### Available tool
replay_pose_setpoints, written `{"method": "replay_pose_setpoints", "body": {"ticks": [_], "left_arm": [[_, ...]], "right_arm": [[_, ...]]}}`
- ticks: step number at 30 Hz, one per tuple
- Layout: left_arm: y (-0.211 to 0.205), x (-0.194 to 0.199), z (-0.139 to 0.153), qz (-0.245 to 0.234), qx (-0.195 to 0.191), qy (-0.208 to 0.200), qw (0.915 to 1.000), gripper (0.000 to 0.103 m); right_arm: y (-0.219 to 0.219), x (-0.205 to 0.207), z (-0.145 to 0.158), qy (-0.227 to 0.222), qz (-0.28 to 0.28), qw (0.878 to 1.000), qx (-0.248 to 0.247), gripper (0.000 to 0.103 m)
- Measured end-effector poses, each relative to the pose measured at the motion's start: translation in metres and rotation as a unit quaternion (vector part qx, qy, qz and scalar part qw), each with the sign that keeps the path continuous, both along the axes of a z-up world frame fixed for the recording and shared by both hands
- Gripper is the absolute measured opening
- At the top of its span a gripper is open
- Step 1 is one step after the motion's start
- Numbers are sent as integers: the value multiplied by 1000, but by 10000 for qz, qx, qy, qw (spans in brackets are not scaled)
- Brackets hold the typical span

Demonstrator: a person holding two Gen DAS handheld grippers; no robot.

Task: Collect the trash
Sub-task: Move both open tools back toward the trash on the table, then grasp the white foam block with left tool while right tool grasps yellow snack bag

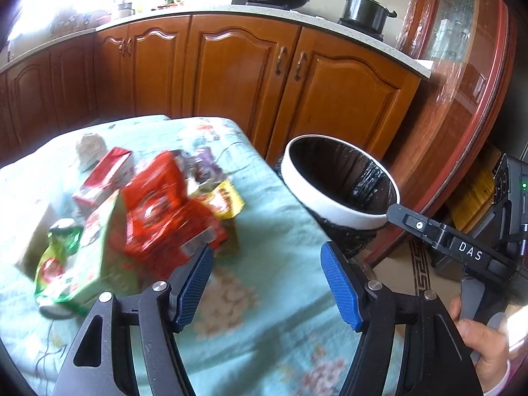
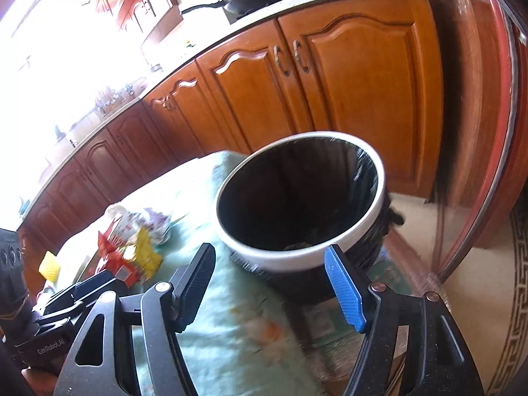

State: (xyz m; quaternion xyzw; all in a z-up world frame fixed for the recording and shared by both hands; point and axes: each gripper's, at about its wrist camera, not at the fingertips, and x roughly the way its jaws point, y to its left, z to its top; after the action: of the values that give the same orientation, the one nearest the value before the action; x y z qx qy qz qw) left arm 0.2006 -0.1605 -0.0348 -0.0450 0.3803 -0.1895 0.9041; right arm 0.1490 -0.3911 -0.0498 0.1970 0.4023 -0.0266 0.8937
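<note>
On table: one wrapper pile point(image 1: 148, 211) | one bin point(image 2: 300, 204)

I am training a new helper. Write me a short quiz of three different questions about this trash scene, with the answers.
1. True or false: the left gripper holds a wrapper.
2. Which lies nearest the bin? A) red box B) yellow packet C) green bag
3. Fill in: the bin is lined with a ____ bag.

Key:
1. False; its jaws are open and empty, as are those of the right gripper.
2. B
3. Black
</note>
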Motion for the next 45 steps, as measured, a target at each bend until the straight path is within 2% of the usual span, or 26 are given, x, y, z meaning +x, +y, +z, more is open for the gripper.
{"method": "replay_pose_setpoints", "body": {"ticks": [13,30,35,41,45], "left_arm": [[75,-63,9,676,-36,-20,9977,67],[155,-86,16,1560,-193,17,9876,67],[173,-80,14,1827,-193,71,9830,66],[187,-66,12,2069,-95,101,9783,66],[189,-47,4,2013,-29,256,9792,66]], "right_arm": [[69,-14,-13,135,541,9980,286,71],[131,3,-14,144,1080,9940,73,69],[146,11,-10,45,1311,9914,39,65],[152,26,-16,76,1339,9910,-52,49],[150,39,-27,255,1278,9914,-138,36]]}}
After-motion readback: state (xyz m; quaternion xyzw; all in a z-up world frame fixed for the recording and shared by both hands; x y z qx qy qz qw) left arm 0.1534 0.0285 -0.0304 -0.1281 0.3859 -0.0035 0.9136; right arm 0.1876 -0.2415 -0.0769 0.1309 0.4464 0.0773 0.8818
